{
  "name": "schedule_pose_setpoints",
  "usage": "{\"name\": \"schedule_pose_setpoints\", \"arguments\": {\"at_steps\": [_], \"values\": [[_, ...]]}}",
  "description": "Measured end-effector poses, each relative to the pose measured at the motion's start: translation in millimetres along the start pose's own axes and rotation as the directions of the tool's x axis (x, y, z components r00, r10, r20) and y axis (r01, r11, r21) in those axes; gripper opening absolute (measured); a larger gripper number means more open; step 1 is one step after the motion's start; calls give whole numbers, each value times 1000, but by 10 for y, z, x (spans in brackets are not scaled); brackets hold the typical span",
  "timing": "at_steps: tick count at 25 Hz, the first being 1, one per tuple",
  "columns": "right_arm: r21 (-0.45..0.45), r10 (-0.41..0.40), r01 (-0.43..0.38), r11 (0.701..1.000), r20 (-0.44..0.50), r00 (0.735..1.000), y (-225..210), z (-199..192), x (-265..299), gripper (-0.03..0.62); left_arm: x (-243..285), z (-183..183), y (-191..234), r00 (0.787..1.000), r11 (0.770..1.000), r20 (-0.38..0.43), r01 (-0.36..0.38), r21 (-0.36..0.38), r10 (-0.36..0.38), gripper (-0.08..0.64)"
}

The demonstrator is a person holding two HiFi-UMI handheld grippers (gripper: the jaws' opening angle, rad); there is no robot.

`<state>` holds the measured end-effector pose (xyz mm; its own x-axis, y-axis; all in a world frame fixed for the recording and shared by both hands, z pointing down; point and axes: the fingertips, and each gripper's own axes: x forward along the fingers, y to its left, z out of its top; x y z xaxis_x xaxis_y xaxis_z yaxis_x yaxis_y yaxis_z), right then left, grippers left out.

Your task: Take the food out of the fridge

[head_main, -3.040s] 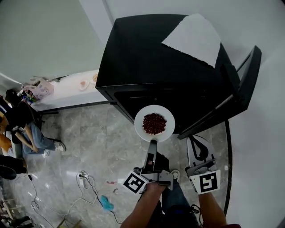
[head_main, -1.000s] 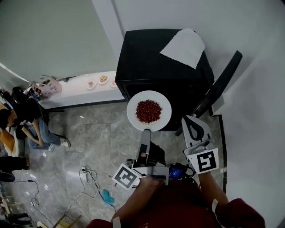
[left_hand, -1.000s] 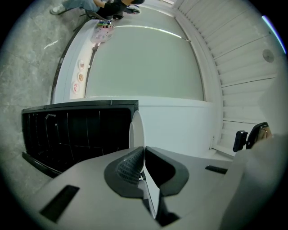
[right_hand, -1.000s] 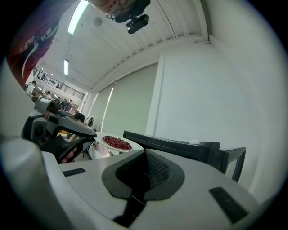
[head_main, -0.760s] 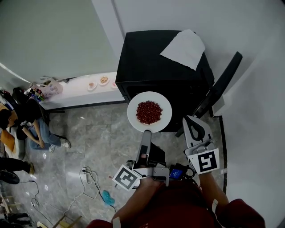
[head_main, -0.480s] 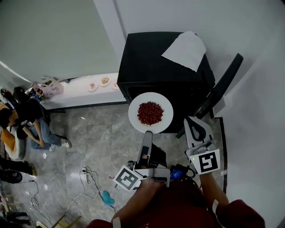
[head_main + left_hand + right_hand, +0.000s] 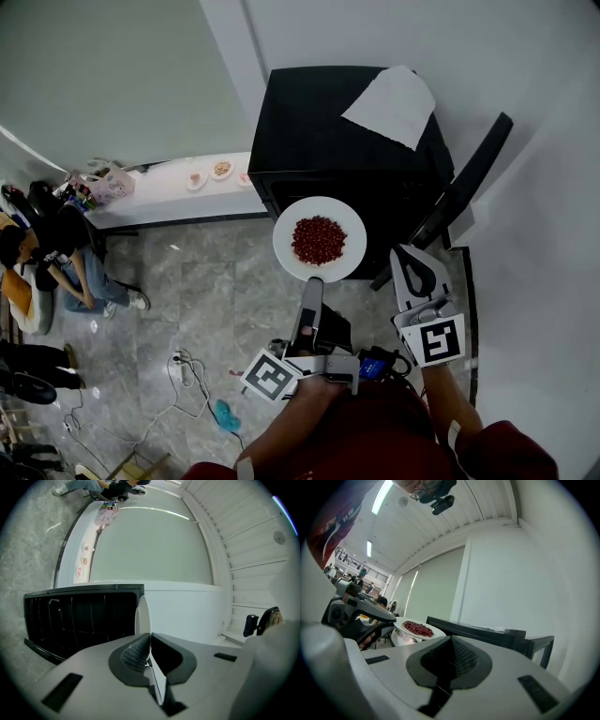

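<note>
A white plate (image 7: 319, 239) heaped with red food is held out level in front of the black fridge (image 7: 347, 131). My left gripper (image 7: 312, 284) is shut on the plate's near rim. In the left gripper view the plate (image 7: 142, 615) shows edge-on, pinched between the jaws of the left gripper (image 7: 149, 639). My right gripper (image 7: 410, 255) hangs to the plate's right, beside the open fridge door (image 7: 464, 192). In its own view the right gripper (image 7: 451, 641) has its jaws together with nothing between them, and the plate (image 7: 417, 629) lies off to the left.
A white sheet (image 7: 392, 105) lies on top of the fridge. A white counter (image 7: 178, 192) with small dishes runs along the left wall. People (image 7: 56, 253) sit at far left. Cables and a power strip (image 7: 183, 375) lie on the grey floor.
Since three seconds ago the plate has come away from the fridge's opening and sits clear in front of it. Over the last second both grippers have barely shifted.
</note>
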<state>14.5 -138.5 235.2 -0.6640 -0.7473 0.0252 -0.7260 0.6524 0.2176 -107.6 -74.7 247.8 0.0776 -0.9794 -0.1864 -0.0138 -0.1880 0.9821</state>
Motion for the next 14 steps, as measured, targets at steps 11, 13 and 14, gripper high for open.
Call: {"name": "schedule_pose_setpoints", "arguments": {"at_steps": [11, 13, 14], "values": [[9, -8, 8, 1000, -10, 1000, -5, -50, -10, 21, 1, -12, 56, 1000, 1000, 1, -7, -15, 7, 23], [8, -10, 10, 1000, -5, 1000, -12, -53, -4, 21, 3, -15, 80, 1000, 1000, 2, -11, -17, 11, 23], [8, -11, 11, 1000, -4, 1000, -16, -55, -1, 21, 4, -16, 91, 1000, 1000, 2, -13, -19, 13, 23]]}}
